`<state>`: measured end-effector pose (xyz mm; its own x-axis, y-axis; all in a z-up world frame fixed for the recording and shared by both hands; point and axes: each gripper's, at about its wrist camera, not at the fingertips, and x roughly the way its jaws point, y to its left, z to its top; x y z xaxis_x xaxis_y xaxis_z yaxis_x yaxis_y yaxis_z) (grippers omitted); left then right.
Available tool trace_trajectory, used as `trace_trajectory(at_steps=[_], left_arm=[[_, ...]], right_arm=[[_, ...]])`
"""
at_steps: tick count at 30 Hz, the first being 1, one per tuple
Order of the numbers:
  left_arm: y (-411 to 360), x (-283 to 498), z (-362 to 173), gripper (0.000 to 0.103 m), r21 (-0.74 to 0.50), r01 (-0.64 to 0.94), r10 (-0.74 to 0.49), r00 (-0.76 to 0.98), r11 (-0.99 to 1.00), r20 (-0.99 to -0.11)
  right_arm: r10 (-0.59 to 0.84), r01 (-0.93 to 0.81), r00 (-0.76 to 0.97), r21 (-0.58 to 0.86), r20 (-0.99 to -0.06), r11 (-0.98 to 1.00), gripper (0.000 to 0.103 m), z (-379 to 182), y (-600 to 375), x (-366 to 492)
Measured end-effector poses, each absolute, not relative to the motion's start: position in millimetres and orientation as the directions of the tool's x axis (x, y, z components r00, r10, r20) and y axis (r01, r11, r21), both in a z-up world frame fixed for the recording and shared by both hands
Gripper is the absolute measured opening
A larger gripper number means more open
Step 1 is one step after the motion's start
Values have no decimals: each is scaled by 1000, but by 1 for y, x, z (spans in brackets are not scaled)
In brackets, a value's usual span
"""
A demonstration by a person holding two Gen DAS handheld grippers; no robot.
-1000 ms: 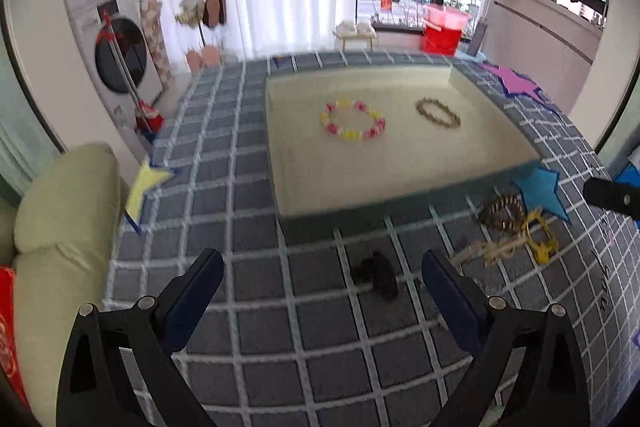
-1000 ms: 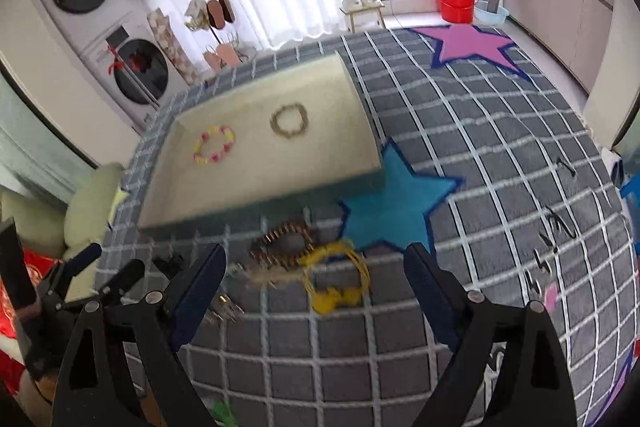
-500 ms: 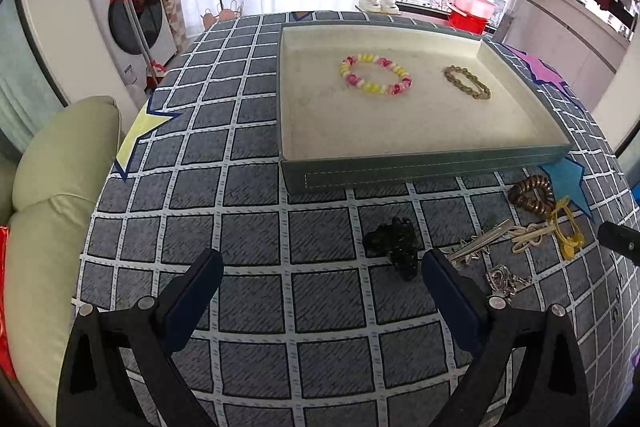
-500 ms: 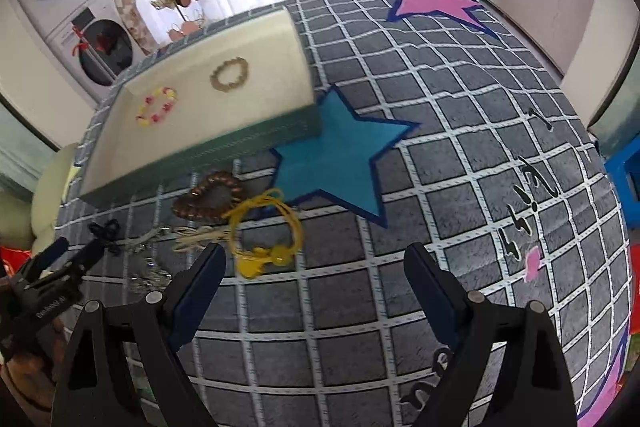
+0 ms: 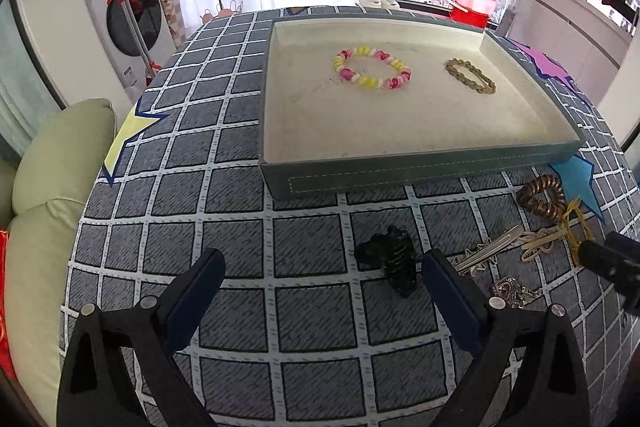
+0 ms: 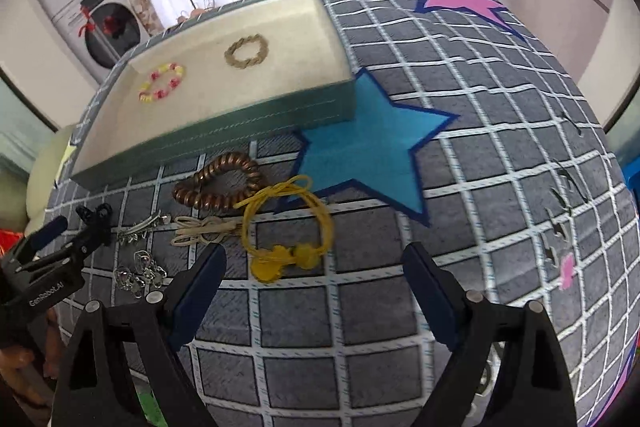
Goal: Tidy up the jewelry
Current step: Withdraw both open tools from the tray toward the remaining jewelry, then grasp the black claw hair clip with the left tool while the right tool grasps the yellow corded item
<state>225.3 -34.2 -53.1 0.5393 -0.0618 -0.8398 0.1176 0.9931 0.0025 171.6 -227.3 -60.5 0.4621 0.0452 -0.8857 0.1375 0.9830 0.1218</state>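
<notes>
The left tongs are standing wide with nothing between them, hanging over the grey checked cloth of the table at the bottom of the left wrist view, and a black beaded bracelet is lying just beside the inner face of the blue right-hand finger. The right tongs are also standing wide, their jaws closing slightly on nothing, and a yellow cord bracelet with yellow charms is lying at lower centre of the right wrist view, just ahead of the gap. To the left of that are sitting a pale knotted cord, a silver hair clip and a small heap of silver chain; a brown coiled bracelet is touching the yellow one from above. Further up the frame, a shallow teal tray with a cream lining is holding a pink and yellow beaded bracelet and a dull gold braided bracelet, well apart from each other. A blue star printed on the cloth is showing beside the tray's near corner.
</notes>
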Motion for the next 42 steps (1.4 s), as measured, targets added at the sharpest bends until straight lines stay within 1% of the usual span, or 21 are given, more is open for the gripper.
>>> trace_trajectory(at_steps=[4,6,8,10,11,12,13,14,15,16,17,18,19,20,24,30,37,42], left_arm=[[-37,226,-58,103,15,123,-53,532,992,-845],[-38,225,-59,103,14,125,-56,537,992,-842],[-40,225,-59,103,15,135,-60,539,991,-840],[-41,223,-57,101,8,148,-75,543,989,-836],[-42,223,-57,100,14,150,-70,545,989,-835],[-43,222,-56,98,19,155,-70,549,988,-833],[-43,221,-55,88,11,164,-82,553,986,-829],[-44,220,-54,81,0,176,-99,552,984,-828],[-46,220,-54,77,-4,184,-106,549,983,-829],[-48,219,-53,64,-5,195,-113,550,981,-828],[-50,218,-51,45,-7,212,-126,552,977,-824],[-51,217,-50,44,-1,224,-128,553,975,-823],[-53,217,-50,32,2,233,-130,551,972,-824],[-53,216,-50,32,-5,240,-139,547,971,-825],[-46,213,-45,32,-52,244,-181,541,968,-822],[-32,206,-27,32,-122,258,-250,554,958,-794],[-20,202,-1,32,-133,275,-277,588,952,-760],[-19,208,14,32,-119,293,-280,602,949,-748]], right_arm=[[-42,103,466,6,-884,995,71,-62,-210,174],[-38,87,474,4,-880,996,65,-61,-207,171],[-35,84,472,5,-881,996,61,-60,-208,170],[-34,85,471,7,-881,996,55,-59,-208,169],[-33,86,470,8,-882,996,53,-59,-208,168],[-33,86,469,8,-882,996,50,-59,-208,168],[-34,88,468,8,-883,996,46,-59,-208,168],[-36,93,466,8,-884,996,43,-58,-208,167],[-36,95,465,9,-884,995,36,-58,-208,167],[-34,97,463,12,-885,995,25,-57,-208,167],[-33,98,462,14,-886,995,19,-57,-208,166],[-30,103,461,20,-887,995,14,-56,-209,166],[-27,109,461,26,-887,994,14,-56,-210,165],[-25,112,462,31,-887,993,14,-56,-210,164],[8,132,476,80,-880,988,14,-52,-218,156],[82,158,505,185,-859,970,14,-37,-234,147],[140,151,552,264,-822,953,14,-10,-241,142],[146,116,598,265,-788,957,14,20,-241,150]])
